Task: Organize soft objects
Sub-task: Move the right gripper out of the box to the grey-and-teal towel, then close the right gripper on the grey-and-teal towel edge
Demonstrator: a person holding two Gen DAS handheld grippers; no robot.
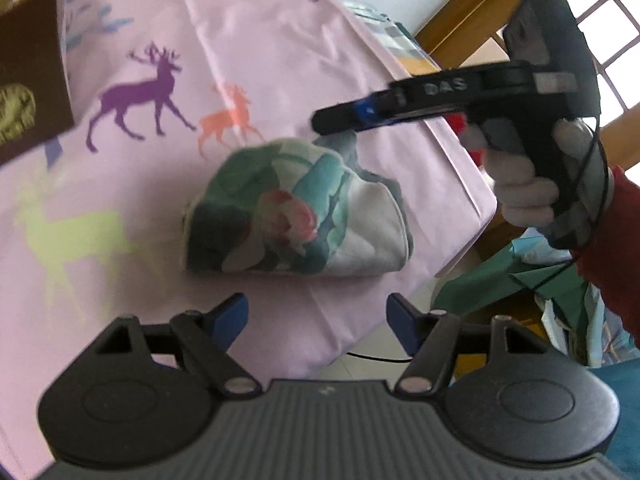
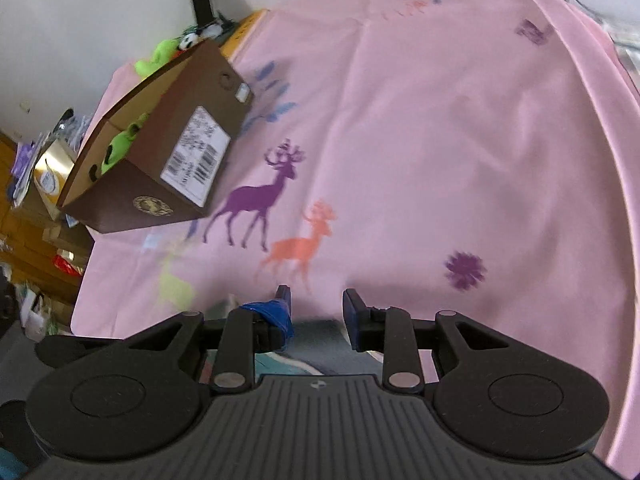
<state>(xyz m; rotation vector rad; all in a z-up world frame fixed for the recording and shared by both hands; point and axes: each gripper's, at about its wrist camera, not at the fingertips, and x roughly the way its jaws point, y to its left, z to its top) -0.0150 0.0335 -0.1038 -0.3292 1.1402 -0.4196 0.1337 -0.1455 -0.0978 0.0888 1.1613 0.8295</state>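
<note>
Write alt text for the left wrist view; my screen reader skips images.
A folded floral cloth lies on a pink deer-print sheet, ahead of the open left gripper. The right gripper, in a gloved hand, hovers at its far edge.

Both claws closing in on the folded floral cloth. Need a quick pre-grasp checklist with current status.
1. Left claw open with nothing between its fingers: ok.
2. Floral cloth lies folded on the pink sheet, ahead of the left claw: ok.
3. Right claw over the cloth's far edge, a gap between its fingers: ok.
4. Right claw touching the cloth: cannot tell, edge partly hidden and blurred.
5. Brown box open, green plush toys already inside: ok.
6. Room left in the box for the cloth: cannot tell.
</note>
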